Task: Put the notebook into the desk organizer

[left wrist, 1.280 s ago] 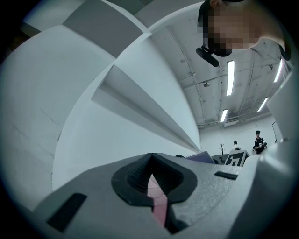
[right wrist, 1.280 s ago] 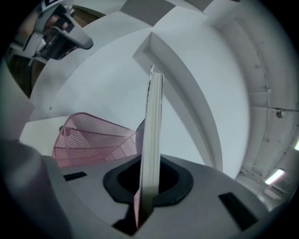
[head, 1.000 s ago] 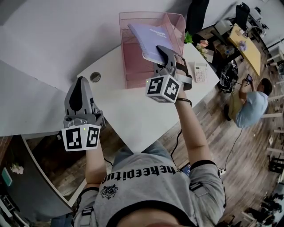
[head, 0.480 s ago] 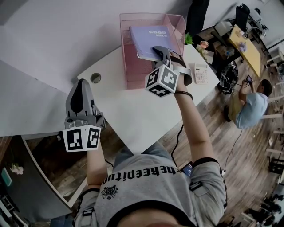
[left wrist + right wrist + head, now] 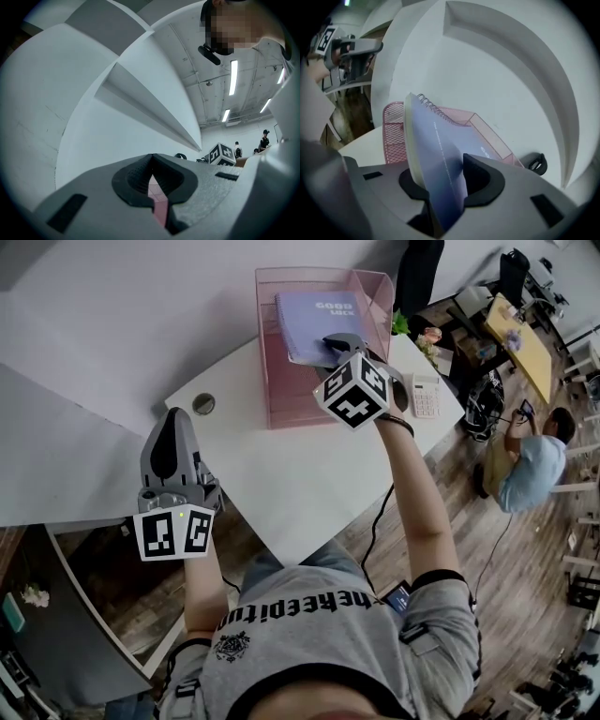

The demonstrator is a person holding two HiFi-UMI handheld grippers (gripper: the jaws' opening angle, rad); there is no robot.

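Note:
A lilac spiral notebook (image 5: pixel 314 324) lies inside the pink mesh desk organizer (image 5: pixel 281 395) at the far side of the white table (image 5: pixel 272 484). My right gripper (image 5: pixel 339 341) points down at the notebook's near edge. In the right gripper view the notebook (image 5: pixel 436 150) stands between the jaws of that gripper (image 5: pixel 445 171), which have just been opening. A gap shows beside the left pad, so the grip is loose. The organizer (image 5: pixel 396 136) shows behind it. My left gripper (image 5: pixel 170 418) hovers off the table's left corner, shut and empty (image 5: pixel 151 159).
A white calculator (image 5: pixel 424 393) lies right of the organizer, with a small plant (image 5: pixel 412 329) behind it. A round cable grommet (image 5: pixel 203 403) sits in the table near its left edge. A person (image 5: pixel 530 460) sits far off at the right.
My right gripper has tipped downward and moved forward. The notebook has gone from tilted above the organizer to lying in it. The left gripper has stayed put.

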